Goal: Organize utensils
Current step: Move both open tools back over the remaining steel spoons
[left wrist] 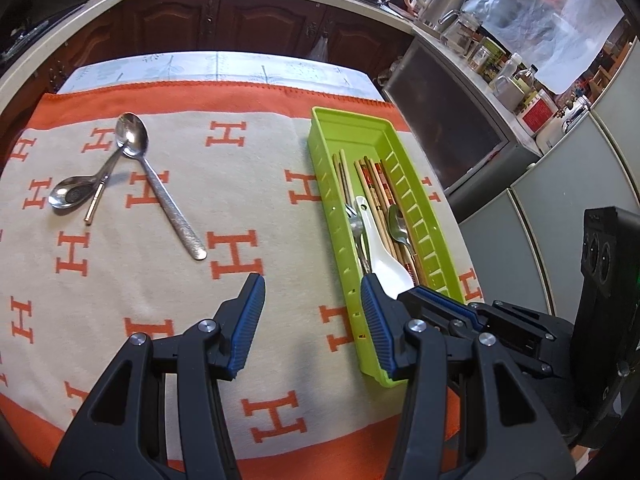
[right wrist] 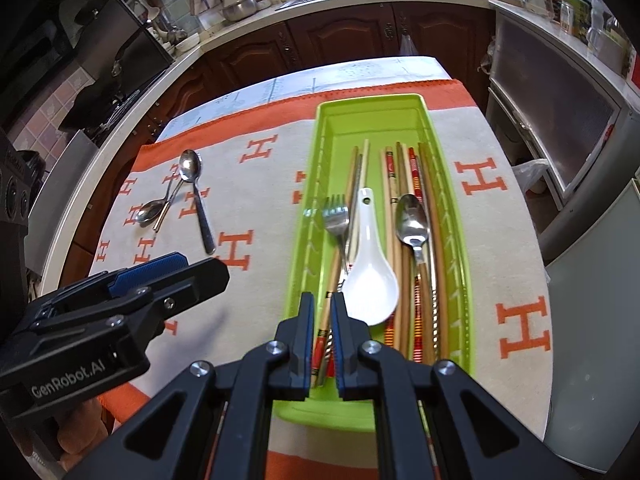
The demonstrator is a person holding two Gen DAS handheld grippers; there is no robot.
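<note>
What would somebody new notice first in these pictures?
Probably the lime-green tray at the right of the orange-and-cream H-patterned cloth, holding chopsticks, a fork and a white ceramic spoon. Then the steel spoons lying loose at the cloth's far left.

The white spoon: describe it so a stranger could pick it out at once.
Find the green tray on the orange-and-cream cloth. Among the chopsticks in it lies the white spoon, between a fork and a metal spoon. It is the only white, non-metal piece, with a small hole in its handle.
</note>
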